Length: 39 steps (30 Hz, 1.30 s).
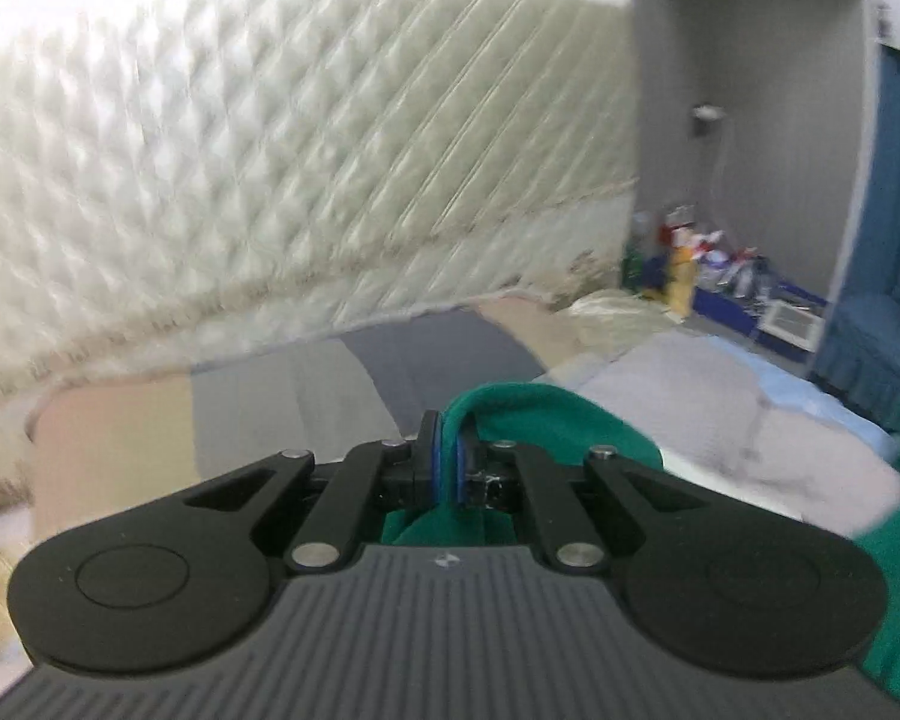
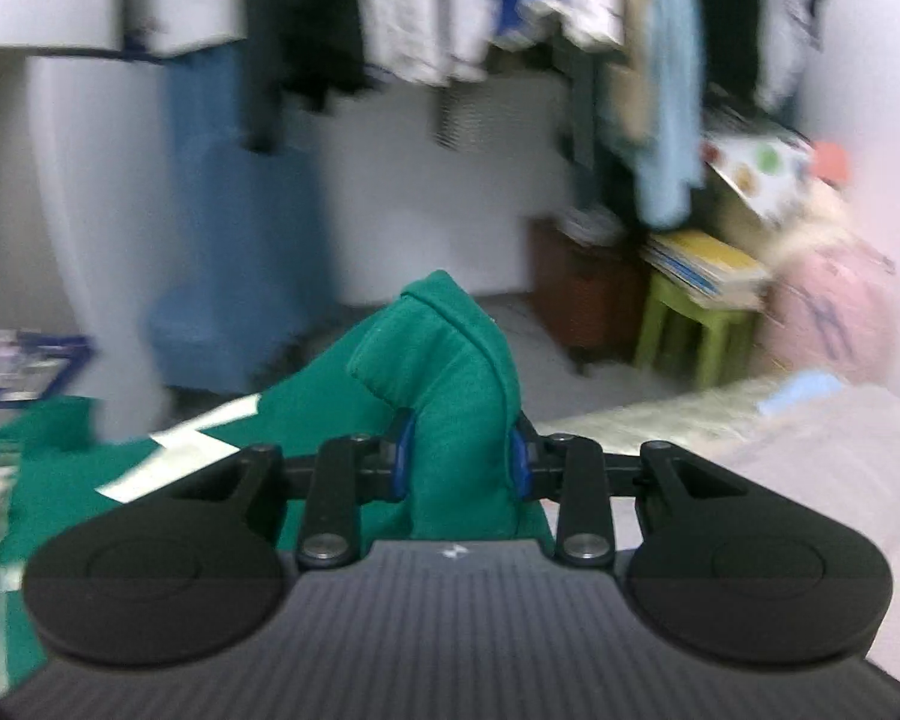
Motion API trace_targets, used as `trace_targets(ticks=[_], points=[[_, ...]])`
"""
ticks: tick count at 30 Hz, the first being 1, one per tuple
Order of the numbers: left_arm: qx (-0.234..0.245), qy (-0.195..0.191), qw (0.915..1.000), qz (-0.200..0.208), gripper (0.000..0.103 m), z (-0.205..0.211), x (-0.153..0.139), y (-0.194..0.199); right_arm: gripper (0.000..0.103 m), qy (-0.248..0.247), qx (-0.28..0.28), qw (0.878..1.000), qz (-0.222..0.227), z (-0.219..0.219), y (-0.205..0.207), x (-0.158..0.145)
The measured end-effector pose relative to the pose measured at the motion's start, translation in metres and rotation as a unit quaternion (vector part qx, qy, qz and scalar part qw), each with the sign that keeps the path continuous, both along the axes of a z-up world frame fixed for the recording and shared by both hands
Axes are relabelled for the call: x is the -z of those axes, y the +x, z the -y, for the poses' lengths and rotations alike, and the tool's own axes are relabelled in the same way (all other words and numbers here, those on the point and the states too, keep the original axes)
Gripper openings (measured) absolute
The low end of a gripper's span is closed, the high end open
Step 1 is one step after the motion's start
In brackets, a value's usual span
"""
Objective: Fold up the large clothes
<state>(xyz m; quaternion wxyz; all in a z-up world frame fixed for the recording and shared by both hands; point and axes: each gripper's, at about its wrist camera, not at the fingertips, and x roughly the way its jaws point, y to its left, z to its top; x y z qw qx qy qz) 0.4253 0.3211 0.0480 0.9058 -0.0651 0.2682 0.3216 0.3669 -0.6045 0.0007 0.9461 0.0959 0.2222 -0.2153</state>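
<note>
Green fabric garment (image 2: 450,372) is pinched thinly in the left claw (image 1: 448,468) and bunched thick in the right claw (image 2: 459,471); keep both grips firm and the span taut.

A home bedroom: quilted mattress (image 1: 240,168), striped bedsheet (image 1: 342,396), hanging clothes (image 2: 426,18).

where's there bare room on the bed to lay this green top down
Bare room: the striped bedcover, between the quilted wall and the green top. The pale cover by the pink bag is bare too. Crowded: the floor clutter and the green stool.
</note>
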Motion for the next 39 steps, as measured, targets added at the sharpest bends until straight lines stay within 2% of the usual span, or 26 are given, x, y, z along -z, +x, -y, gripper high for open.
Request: trace_targets(ticks=[5,9,12,15,18,19,20,21,24,27,29,34,36,39], points=[[-0.040,-0.044,0.9981,-0.019,0.005,-0.052,0.064,0.055,0.034,-0.014,0.074,0.995,-0.070,0.047,0.030,0.078],[-0.015,-0.031,0.9975,-0.062,0.006,-0.071,0.100,0.075,0.034,0.022,0.102,0.989,-0.108,0.070,0.035,0.132],[-0.014,-0.046,0.9968,-0.063,0.007,-0.077,0.117,0.080,0.035,0.040,0.104,0.987,-0.119,0.075,0.037,0.156],[-0.009,-0.045,0.9974,-0.055,0.007,-0.073,0.120,0.080,0.041,0.046,0.098,0.987,-0.116,0.068,0.038,0.156],[-0.007,-0.068,0.9973,-0.027,0.020,-0.066,0.110,0.061,0.049,0.053,0.085,0.987,-0.124,0.060,0.038,0.138],[-0.003,-0.080,0.9966,-0.017,0.038,-0.063,0.105,0.052,0.057,0.064,0.078,0.987,-0.121,0.055,0.033,0.132],[-0.001,-0.090,0.9959,-0.010,0.061,-0.058,0.099,0.043,0.067,0.075,0.072,0.988,-0.118,0.052,0.026,0.126],[-0.001,-0.098,0.9952,-0.002,0.068,-0.051,0.092,0.030,0.070,0.083,0.067,0.988,-0.113,0.048,0.018,0.120],[0.039,-0.120,0.9919,0.008,0.070,-0.025,0.077,-0.008,0.071,0.081,0.026,0.990,-0.110,0.033,-0.003,0.106],[0.081,-0.134,0.9875,-0.016,0.070,0.006,0.073,-0.043,0.071,0.078,-0.003,0.991,-0.105,0.018,-0.029,0.095],[0.102,-0.166,0.9806,-0.023,0.070,0.027,0.075,-0.073,0.071,0.092,-0.019,0.991,-0.097,0.010,-0.051,0.089],[0.166,-0.268,0.9488,-0.023,0.070,0.086,0.099,-0.151,0.071,0.156,-0.082,0.981,-0.077,-0.019,-0.107,0.082],[0.183,-0.304,0.9340,-0.045,0.071,0.114,0.118,-0.179,0.071,0.197,-0.113,0.971,-0.074,-0.030,-0.128,0.085],[0.199,-0.356,0.9111,-0.060,0.071,0.147,0.145,-0.214,0.071,0.269,-0.165,0.944,-0.098,-0.051,-0.155,0.102]])
